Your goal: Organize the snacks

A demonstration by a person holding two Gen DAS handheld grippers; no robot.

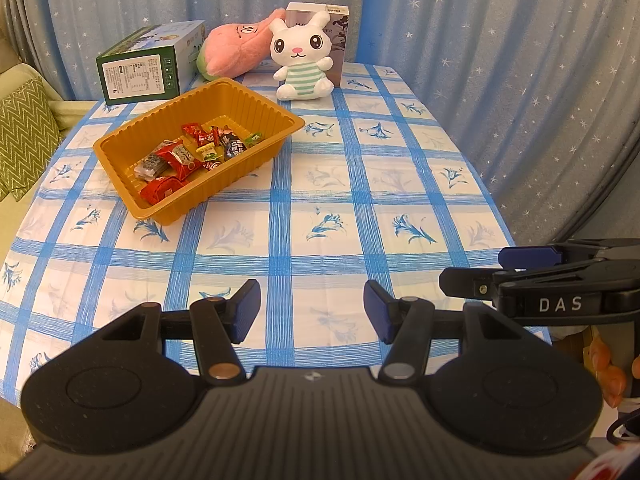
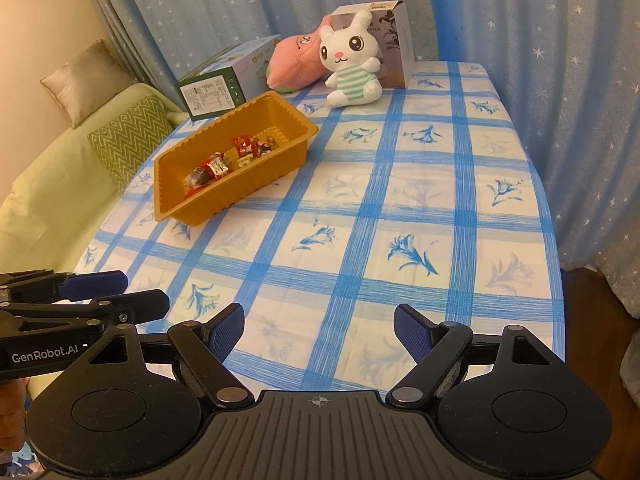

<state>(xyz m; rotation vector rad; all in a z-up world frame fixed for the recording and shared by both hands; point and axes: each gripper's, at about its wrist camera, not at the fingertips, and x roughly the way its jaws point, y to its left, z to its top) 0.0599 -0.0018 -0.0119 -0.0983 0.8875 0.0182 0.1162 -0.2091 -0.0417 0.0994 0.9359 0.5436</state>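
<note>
An orange plastic tray [image 1: 256,100] sits on the far left of the blue checked tablecloth and holds several wrapped snacks [image 1: 188,156]. It also shows in the right wrist view [image 2: 280,112], with the snacks [image 2: 228,164] inside. My left gripper [image 1: 312,312] is open and empty, low over the table's near edge. My right gripper [image 2: 319,334] is open and empty, beside it on the right. Each gripper shows from the side in the other's view: the right gripper [image 1: 484,270], the left gripper [image 2: 140,292]. No snack lies loose on the cloth.
A green and white box [image 1: 148,64], a pink plush [image 1: 236,46], a white rabbit plush [image 1: 302,60] and an upright box [image 1: 340,36] stand along the table's far edge. A sofa with cushions [image 2: 128,140] is at the left. Blue curtains hang behind.
</note>
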